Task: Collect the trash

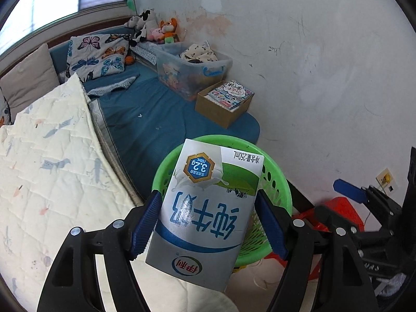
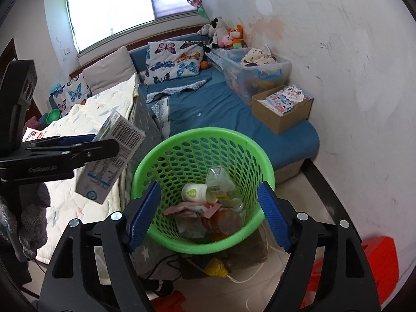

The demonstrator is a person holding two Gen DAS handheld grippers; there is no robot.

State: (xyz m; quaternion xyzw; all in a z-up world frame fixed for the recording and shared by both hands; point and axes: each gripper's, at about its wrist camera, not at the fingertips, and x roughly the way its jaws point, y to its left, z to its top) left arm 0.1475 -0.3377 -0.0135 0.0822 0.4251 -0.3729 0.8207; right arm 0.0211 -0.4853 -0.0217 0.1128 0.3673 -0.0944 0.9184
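Observation:
My left gripper is shut on a white, blue and green milk carton, held upside down in the air just left of the green mesh trash basket. In the right wrist view the carton and the left gripper hang at the left, beside the basket's rim. My right gripper is open and empty, hovering above the basket's near rim. Inside the basket lie a small white bottle, a clear plastic bottle and pink wrappers.
A bed with a blue sheet, a cream quilt and butterfly pillows lies behind the basket. A clear storage bin and a cardboard box of books sit by the white wall. A red stool and cables are on the floor.

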